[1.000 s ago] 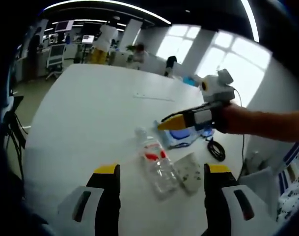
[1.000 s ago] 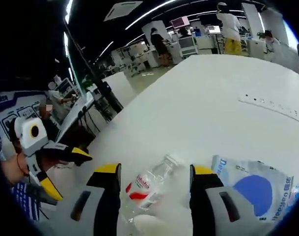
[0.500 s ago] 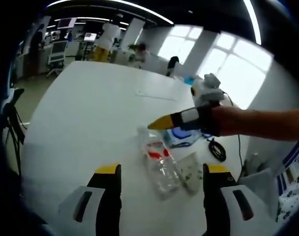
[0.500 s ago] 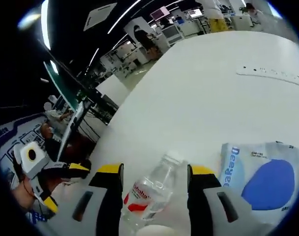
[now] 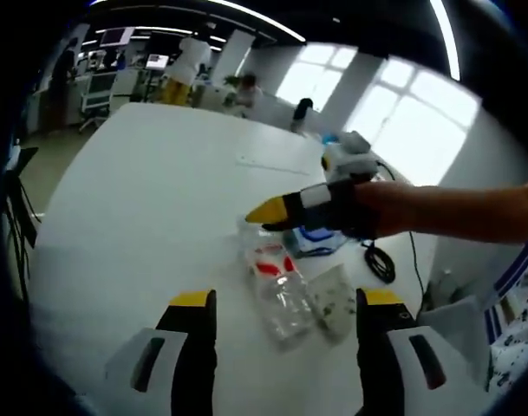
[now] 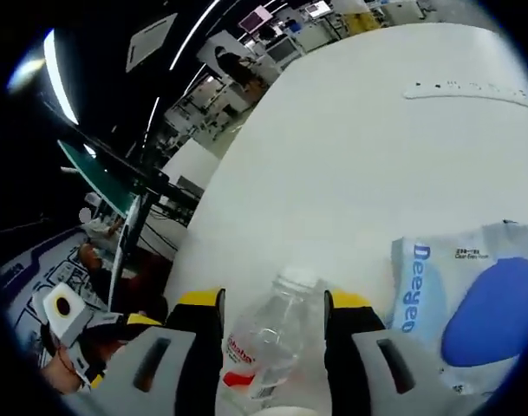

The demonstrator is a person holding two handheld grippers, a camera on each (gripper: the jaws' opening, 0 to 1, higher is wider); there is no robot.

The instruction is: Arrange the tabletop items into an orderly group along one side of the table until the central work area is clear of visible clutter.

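Bottle: clear plastic bottle with red label lies on its side on the white tabletop, between the right gripper jaws, which are spread and not clamped; white cap end points away from that camera. Contents: cannot tell. Left gripper jaws wide apart, near edge, holding nothing. Left gripper view adds a speckled clear pouch just beside the bottle. Beyond it, blue-and-white wipes pack, then black cable at the far-right edge.
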